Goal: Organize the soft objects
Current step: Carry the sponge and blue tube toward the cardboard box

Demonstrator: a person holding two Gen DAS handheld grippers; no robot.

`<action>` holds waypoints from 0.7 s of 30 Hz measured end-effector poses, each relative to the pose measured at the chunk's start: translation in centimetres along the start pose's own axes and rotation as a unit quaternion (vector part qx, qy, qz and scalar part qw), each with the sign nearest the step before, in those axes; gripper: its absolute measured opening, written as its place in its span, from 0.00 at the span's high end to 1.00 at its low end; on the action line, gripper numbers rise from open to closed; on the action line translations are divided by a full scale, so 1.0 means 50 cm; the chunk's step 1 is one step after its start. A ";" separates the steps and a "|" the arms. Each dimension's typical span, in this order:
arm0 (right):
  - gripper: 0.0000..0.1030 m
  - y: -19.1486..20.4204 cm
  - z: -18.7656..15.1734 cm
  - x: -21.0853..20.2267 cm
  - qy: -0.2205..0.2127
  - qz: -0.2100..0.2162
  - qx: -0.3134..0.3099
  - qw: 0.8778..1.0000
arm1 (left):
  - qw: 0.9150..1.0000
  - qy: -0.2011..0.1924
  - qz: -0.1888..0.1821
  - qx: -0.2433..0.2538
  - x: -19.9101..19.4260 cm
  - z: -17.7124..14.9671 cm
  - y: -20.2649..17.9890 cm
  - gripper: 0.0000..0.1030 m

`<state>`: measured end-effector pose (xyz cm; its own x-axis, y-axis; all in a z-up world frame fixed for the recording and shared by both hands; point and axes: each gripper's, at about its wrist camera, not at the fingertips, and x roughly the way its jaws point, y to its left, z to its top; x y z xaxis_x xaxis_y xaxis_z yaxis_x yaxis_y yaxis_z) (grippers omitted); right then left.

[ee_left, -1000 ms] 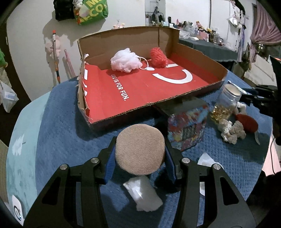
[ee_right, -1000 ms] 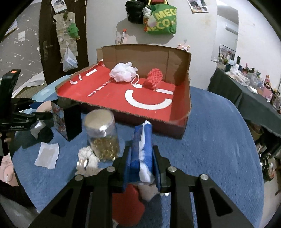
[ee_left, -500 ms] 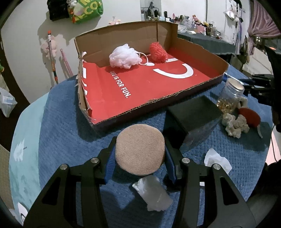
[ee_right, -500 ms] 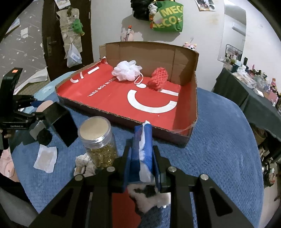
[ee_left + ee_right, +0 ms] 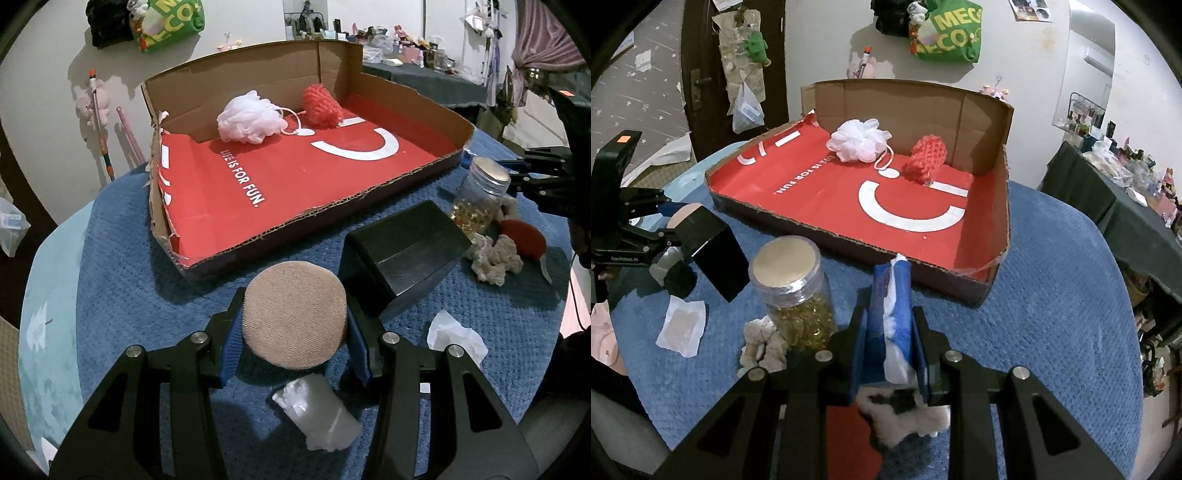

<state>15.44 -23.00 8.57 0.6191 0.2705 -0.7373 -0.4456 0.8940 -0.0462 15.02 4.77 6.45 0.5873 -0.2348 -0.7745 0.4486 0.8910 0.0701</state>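
Observation:
My left gripper (image 5: 295, 332) is shut on a round tan puff (image 5: 295, 310), held just above the blue cloth in front of the cardboard tray (image 5: 369, 195). The tray has a red liner and holds a white mesh loofah (image 5: 247, 118) and a red knitted sponge (image 5: 321, 105) at its far end. My right gripper (image 5: 890, 328) is shut on a blue-and-white soft pack (image 5: 892, 314) near the tray's front right corner (image 5: 982, 291). A white-and-black fluffy piece (image 5: 905, 410) and a red soft thing (image 5: 849, 435) lie under it.
A black box (image 5: 402, 251) lies tilted between the grippers, beside a lidded jar of yellow beads (image 5: 794, 288). A white fluffy clump (image 5: 495, 258), crumpled tissue (image 5: 456, 338), a white wrapped lump (image 5: 317, 413) and a flat white pad (image 5: 681, 325) lie on the blue cloth (image 5: 1052, 295).
The black box has tipped from upright, patterned side showing, to lying slanted with its black faces up. Both grippers keep their grip; the fluffy piece has come into view under the right one.

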 end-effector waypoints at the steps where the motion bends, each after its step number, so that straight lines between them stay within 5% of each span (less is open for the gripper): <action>1: 0.75 -0.001 0.000 0.000 0.000 0.000 0.000 1.000 | 1.000 0.000 0.000 0.000 -0.001 0.000 0.000 0.55; 9: 0.75 -0.001 0.007 0.001 0.002 0.008 -0.012 1.000 | 1.000 -0.003 0.007 0.012 -0.006 0.010 0.009 0.55; 21: 0.75 -0.017 0.067 0.018 0.005 0.056 -0.023 0.998 | 0.998 -0.015 -0.030 0.047 -0.003 0.078 0.024 0.55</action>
<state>18.55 -22.33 10.24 0.5576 0.3647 -0.7457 -0.5407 0.8412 0.0071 18.09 4.36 9.07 0.5765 -0.2987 -0.7605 0.5440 0.8348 0.0845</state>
